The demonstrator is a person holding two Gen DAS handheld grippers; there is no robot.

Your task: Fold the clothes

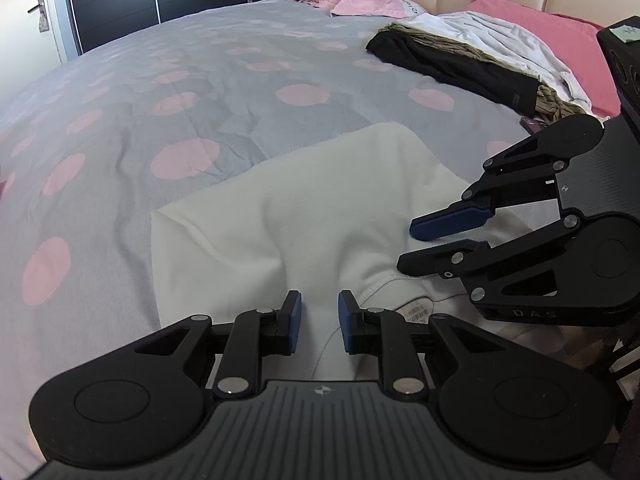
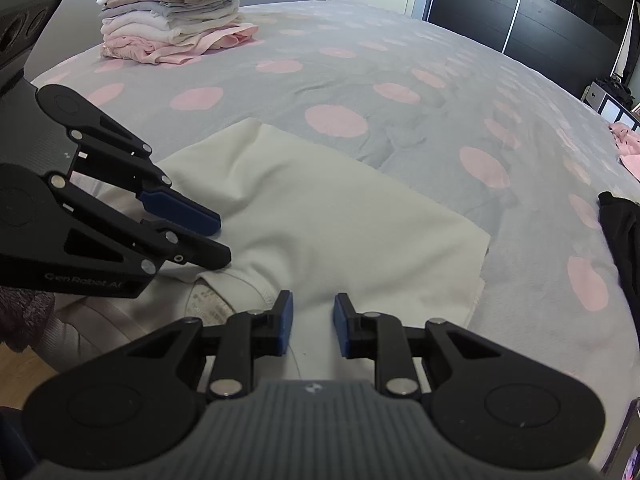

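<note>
Much bare polka-dot bed [image 1: 160, 92] stretches ahead of both claws. Beneath them a cream garment [image 1: 304, 216] lies partly folded, its far edge straight. Left claw [image 1: 319, 322] and right claw [image 2: 312, 322] hover released over its collar. Only the right view shows a folded stack [image 2: 172, 16]; only the left, unfolded clothes [image 1: 460, 60].

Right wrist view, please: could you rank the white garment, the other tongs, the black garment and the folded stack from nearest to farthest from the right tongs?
1. White garment: directly under and ahead of the right tongs.
2. Left tongs: just ahead, to the left.
3. Black garment: at the far right edge.
4. Folded stack: top left, across the bed.
</note>
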